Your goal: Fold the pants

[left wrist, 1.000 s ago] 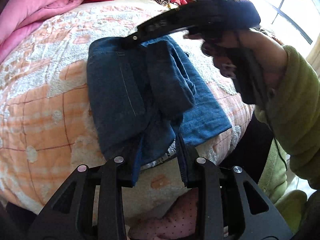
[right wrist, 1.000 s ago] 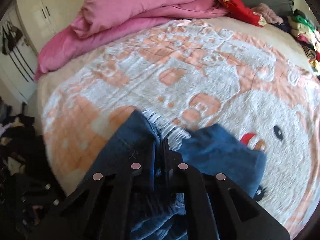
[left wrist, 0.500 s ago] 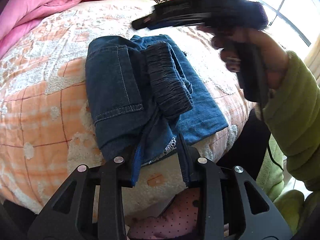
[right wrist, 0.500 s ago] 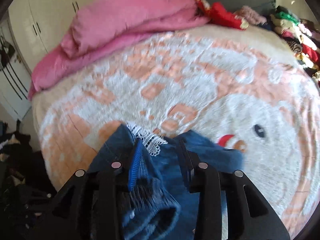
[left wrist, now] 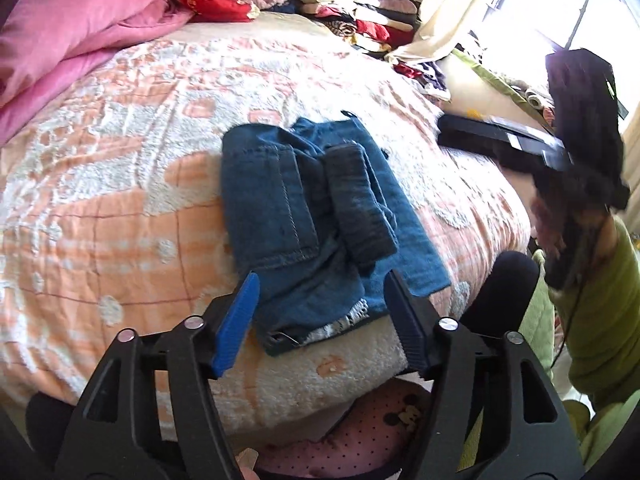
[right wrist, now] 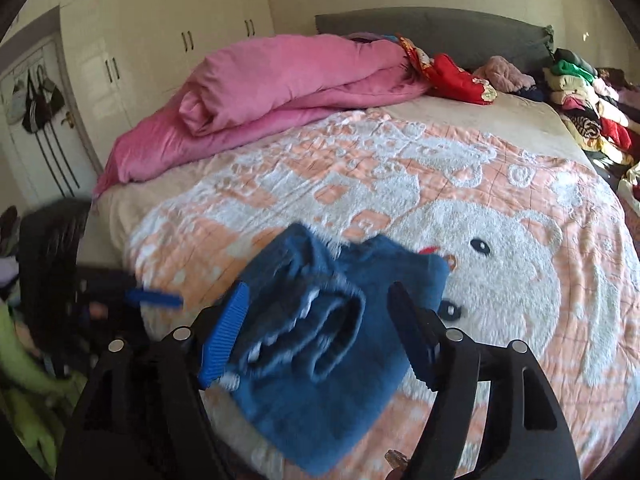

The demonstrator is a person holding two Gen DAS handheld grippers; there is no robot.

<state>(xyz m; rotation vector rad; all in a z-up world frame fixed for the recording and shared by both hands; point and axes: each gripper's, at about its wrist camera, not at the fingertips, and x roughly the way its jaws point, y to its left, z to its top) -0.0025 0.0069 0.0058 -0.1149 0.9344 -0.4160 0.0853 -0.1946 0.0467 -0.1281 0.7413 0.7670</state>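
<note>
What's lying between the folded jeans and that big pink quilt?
Only bare orange-and-white bedspread separates the jeans from the pink quilt, clearest in the right wrist view.

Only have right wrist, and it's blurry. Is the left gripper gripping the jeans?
Observer: No. The left gripper is open, its fingers wide apart at the near hem of the jeans, with nothing pinched.
Operator: Is the fold clean on that side?
Observer: Not quite. A strip of white lace trim pokes out under the denim at the near edge.
Operator: Where's my right gripper relative to the pile?
Observer: From the left wrist view, the right gripper is off to the window side of the jeans, apart from the denim.
</note>
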